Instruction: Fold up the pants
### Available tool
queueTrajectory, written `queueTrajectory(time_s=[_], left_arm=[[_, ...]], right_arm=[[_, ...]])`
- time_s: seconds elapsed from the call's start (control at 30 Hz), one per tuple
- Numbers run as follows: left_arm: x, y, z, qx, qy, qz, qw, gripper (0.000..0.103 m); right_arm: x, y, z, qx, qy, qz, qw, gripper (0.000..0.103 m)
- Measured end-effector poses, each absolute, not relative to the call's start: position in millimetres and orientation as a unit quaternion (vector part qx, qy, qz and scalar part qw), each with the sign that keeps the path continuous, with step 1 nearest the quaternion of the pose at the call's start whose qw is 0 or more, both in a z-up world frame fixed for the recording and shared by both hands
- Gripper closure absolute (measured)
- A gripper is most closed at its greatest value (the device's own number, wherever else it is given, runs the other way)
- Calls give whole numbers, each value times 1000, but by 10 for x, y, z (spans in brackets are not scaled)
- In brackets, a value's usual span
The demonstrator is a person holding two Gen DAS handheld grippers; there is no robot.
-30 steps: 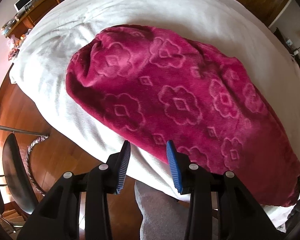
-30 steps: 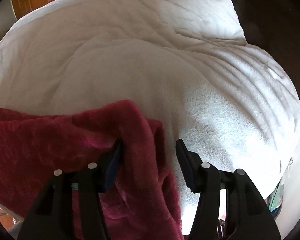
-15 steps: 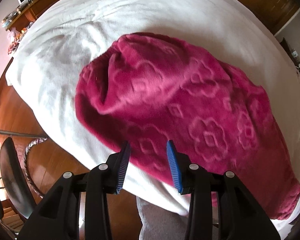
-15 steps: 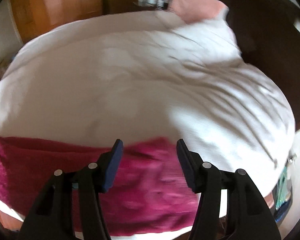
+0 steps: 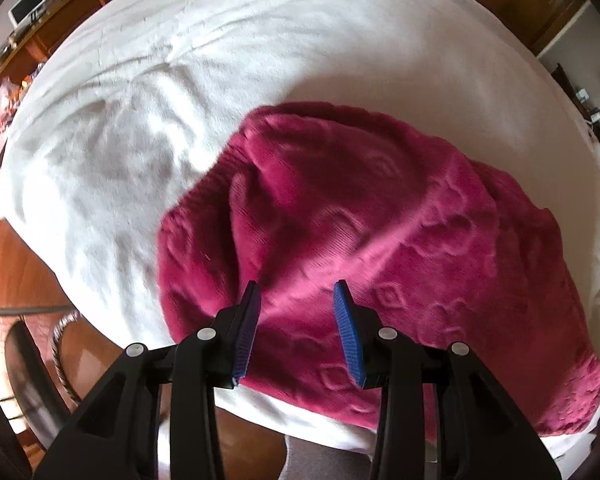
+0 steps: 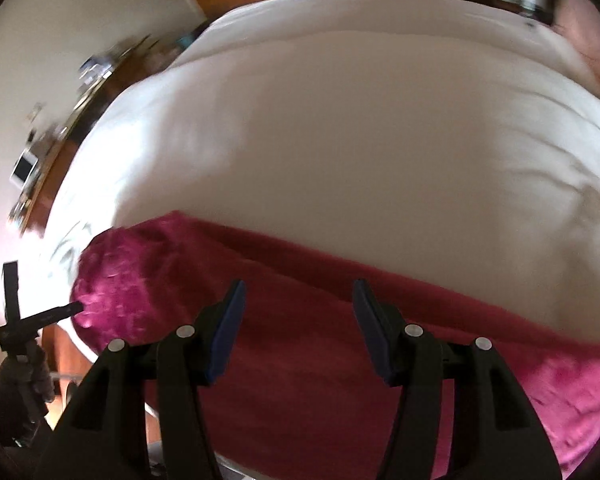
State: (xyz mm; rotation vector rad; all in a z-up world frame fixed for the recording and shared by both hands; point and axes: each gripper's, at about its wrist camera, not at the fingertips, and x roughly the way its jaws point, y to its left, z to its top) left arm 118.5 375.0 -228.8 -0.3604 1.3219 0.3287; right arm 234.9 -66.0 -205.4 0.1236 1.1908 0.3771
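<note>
The left gripper (image 5: 296, 300) hovers with jaws spread and empty over the plush magenta flower-embossed pants (image 5: 380, 232); the right gripper (image 6: 298, 300), likewise spread, hangs above them too. They lie bunched near the white bed's (image 5: 220, 60) edge.

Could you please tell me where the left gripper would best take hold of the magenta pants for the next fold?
Probably the rounded left end of the pants, approached from the bed's left side: the left gripper is open nearby, and the edge there looks thick and bunched.
</note>
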Motion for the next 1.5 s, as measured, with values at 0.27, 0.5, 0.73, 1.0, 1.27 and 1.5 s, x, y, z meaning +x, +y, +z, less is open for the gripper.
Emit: queueTrajectory(time_s=[0.27,0.5,0.73,1.0,1.27,1.5], left_arm=[[1305,4051,-2416,-151,618,138,759,51],[1498,4146,-2604,-144,635,124,749,51],[1684,4255,-2777,-139,643,120,744,51],[1888,4329,-2994,-120,654,128,736,43],[1896,4257,-2912,-118,650,137,738,44],[1919,3920,-2747,-72,639,148,751,44]], right_arm=[[2673,431,-2417,49,591,239,769,46],[2863,886,-2961,-3,627,221,747,73],[3146,783,-2951,12,618,180,766,98],[3212,870,-3124,-16,622,155,767,93],[2913,387,-2641,-3,577,133,806,55],[2311,-573,-2551,18,578,47,814,55]])
